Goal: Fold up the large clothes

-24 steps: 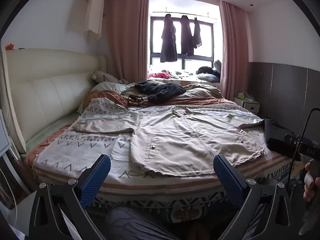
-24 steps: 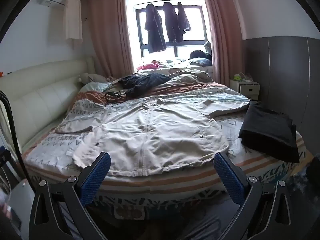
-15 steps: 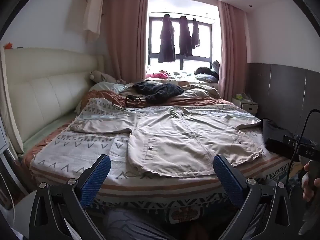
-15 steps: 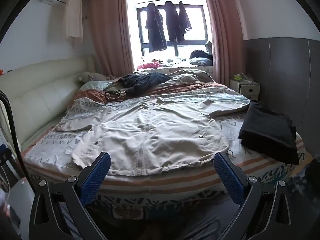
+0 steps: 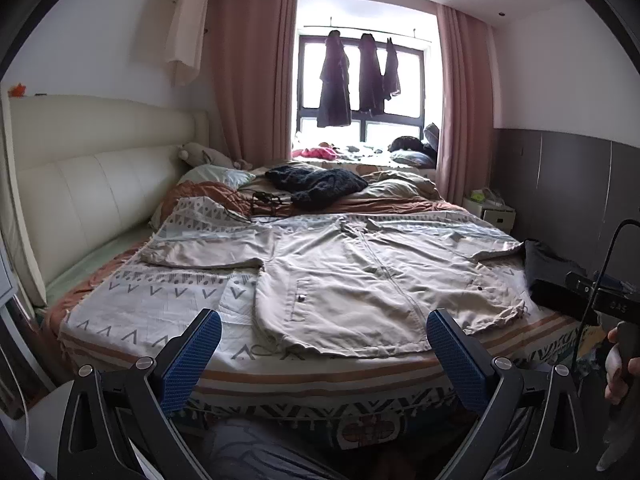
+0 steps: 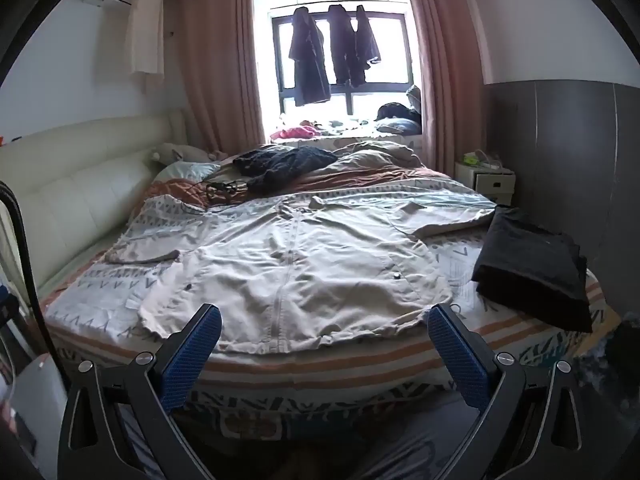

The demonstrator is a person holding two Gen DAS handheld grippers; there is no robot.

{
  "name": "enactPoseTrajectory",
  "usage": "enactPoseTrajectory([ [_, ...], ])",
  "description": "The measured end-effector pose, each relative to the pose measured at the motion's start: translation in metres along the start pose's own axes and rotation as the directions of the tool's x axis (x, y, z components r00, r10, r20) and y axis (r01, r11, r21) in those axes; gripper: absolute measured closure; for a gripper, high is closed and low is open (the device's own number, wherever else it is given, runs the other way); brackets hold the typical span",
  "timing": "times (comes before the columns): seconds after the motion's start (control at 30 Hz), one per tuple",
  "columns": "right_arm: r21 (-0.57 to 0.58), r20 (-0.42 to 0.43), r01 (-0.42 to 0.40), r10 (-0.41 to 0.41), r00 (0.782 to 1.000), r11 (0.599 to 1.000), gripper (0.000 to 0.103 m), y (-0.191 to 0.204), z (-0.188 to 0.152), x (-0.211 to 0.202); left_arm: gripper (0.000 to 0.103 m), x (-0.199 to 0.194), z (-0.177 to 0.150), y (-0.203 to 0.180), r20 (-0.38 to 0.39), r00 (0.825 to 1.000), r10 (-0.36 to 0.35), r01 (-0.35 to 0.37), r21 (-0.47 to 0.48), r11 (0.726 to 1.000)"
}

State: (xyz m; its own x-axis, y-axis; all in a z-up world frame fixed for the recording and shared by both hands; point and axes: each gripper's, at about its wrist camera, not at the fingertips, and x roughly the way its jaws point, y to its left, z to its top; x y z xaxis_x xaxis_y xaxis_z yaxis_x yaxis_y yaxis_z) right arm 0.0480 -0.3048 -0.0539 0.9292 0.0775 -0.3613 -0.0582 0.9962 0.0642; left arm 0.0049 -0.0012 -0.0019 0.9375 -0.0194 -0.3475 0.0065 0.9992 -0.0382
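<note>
while both grippers gape, a beige jacket [image 5: 360,276] sprawls on the patterned bed [image 5: 160,296].

A jacket [image 6: 296,264] lies spread flat on the bed [image 6: 320,364], its hem toward the near edge and collar toward the window [image 6: 340,60]. A folded garment [image 6: 532,268] sits to its right, touching the right sleeve. Behind the jacket lies a knitted heap [image 6: 284,162]; clothes [image 6: 332,52] hang at the window. The headboard [image 6: 80,192] stands left, a nightstand [image 6: 490,182] right.
</note>
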Motion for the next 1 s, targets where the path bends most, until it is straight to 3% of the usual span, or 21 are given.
enactPoseTrajectory([
  [1.0,0.042,-0.023,-0.022,0.023,0.999,0.999,0.000,-0.010,-0.006,0.007,0.000,-0.004,-0.002,0.006,-0.009,1.000,0.004,-0.004,-0.004,1.000],
])
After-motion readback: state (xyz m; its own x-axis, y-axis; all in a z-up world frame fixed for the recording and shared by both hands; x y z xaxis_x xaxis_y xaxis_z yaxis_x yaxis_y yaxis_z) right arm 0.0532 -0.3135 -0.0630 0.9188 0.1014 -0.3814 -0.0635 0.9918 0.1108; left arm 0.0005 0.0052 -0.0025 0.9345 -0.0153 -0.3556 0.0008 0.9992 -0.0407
